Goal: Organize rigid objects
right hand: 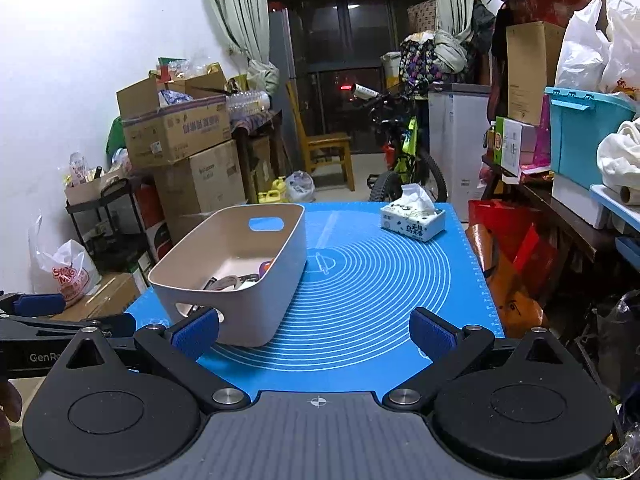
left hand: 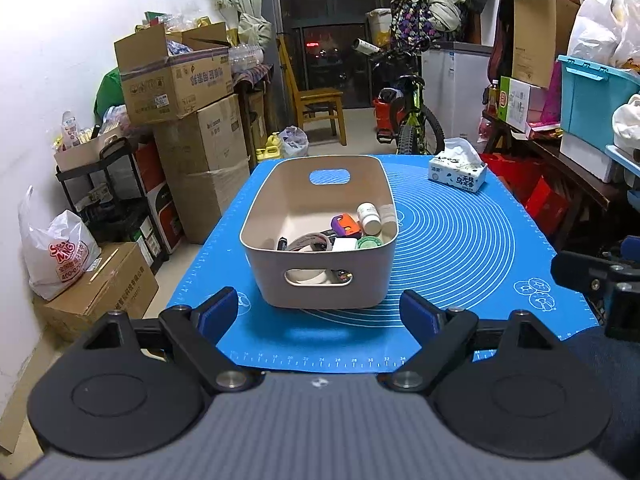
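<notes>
A beige plastic bin [left hand: 320,280] with handle cut-outs stands on the blue silicone mat [left hand: 460,248]. Inside lie several small items: a white pill bottle [left hand: 368,218], a purple and orange object [left hand: 345,226], a tape roll [left hand: 310,242] and a green-lidded jar [left hand: 368,243]. My left gripper [left hand: 320,314] is open and empty, just short of the bin's near wall. My right gripper [right hand: 314,334] is open and empty over the mat, right of the bin [right hand: 256,300]. The left gripper also shows in the right wrist view [right hand: 40,305] at the left edge.
A tissue box [left hand: 458,172] sits at the mat's far right corner, also in the right wrist view [right hand: 414,222]. Stacked cardboard boxes [left hand: 192,120] and a black cart stand to the left, a bicycle [left hand: 412,116] and a chair behind, shelves with bins to the right.
</notes>
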Motion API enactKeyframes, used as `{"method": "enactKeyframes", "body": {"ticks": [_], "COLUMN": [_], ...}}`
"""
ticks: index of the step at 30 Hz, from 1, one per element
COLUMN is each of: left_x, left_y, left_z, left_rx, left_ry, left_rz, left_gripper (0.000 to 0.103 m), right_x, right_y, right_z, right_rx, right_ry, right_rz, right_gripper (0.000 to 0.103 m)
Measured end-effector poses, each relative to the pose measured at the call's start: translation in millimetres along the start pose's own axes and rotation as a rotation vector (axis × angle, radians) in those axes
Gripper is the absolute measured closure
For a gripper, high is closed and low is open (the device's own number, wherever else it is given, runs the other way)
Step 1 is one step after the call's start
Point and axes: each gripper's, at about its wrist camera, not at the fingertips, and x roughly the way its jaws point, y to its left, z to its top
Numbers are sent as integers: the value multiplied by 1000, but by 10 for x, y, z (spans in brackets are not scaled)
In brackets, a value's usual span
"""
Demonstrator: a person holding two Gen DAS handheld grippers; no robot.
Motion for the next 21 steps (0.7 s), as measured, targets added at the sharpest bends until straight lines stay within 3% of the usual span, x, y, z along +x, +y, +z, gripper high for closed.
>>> {"method": "enactKeyframes", "body": {"ticks": [12,21], "left_x": [-39,9], "left_y": [-24,-16], "left_z": [-92,-170], "left_rx": [-3,1], "left_ry": [-41,-20], "left_rz": [-23,-39], "left_gripper": [15,15], "right_x": [-111,-31], "right_y": [88,79], "right_z": [-108,-210], "right_rx": [-38,-35], "right_ry": [-61,-32], "right_rz": [10,19], "right_gripper": [2,2]}}
